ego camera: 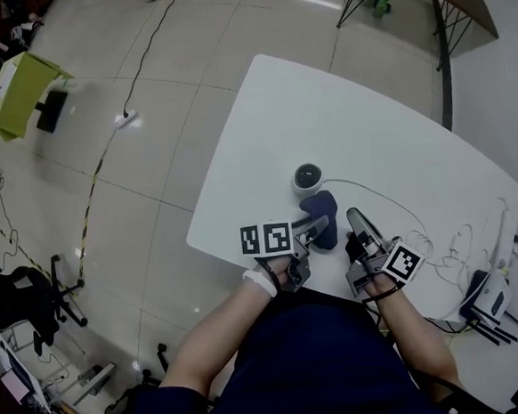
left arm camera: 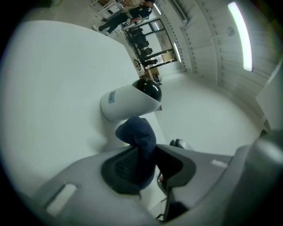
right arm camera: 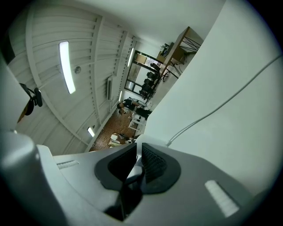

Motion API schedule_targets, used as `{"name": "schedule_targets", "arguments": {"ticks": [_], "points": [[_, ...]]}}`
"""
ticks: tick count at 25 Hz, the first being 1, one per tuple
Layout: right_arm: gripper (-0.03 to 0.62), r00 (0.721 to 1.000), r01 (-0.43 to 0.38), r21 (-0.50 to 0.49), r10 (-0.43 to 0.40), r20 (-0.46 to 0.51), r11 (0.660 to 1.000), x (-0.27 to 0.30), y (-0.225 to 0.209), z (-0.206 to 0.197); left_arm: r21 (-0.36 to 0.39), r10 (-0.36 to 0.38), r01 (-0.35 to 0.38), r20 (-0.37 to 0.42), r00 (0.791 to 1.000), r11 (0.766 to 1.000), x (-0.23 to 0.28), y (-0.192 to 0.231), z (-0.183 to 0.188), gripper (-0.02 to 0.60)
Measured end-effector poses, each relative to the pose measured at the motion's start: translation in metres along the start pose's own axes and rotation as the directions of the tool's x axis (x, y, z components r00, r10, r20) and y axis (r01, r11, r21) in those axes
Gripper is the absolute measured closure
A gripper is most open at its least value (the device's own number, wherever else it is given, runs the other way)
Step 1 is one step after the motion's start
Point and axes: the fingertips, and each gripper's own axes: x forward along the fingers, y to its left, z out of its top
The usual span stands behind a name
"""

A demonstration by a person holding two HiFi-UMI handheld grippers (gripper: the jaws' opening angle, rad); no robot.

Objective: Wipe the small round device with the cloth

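Observation:
The small round device (ego camera: 307,180), white with a black dome, stands near the front of the white table (ego camera: 368,121). In the left gripper view the device (left arm camera: 128,103) lies just ahead of the jaws. My left gripper (ego camera: 319,231) is shut on a dark blue cloth (ego camera: 324,216). The cloth (left arm camera: 137,132) bunches up out of the left gripper (left arm camera: 148,154) and reaches the device's base. My right gripper (ego camera: 356,216) hovers just right of the cloth. In its own view the right gripper (right arm camera: 138,152) has its pads a thin slit apart with nothing gripped.
A white cable (right arm camera: 221,101) runs from the device across the table to the right. Loose thin cables (ego camera: 445,249) and a white-and-black gadget (ego camera: 489,295) lie at the table's right end. The table's left edge (ego camera: 209,197) drops to tiled floor.

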Motion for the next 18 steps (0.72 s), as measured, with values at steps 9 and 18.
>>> {"name": "schedule_targets", "arguments": {"ticks": [9,18], "points": [[0.551,0.996,0.045,0.008,-0.046,0.078,0.999,-0.015,0.0,-0.003,0.088,0.164,-0.162,-0.02,0.986,0.983,-0.057,0.046,0.037,0.474],[0.551,0.985,0.072,0.01,-0.073,0.154,0.997,-0.029,0.002,0.002,0.214,0.286,-0.277,-0.01,0.958,0.937,-0.059,0.069,0.084,0.474]]}}
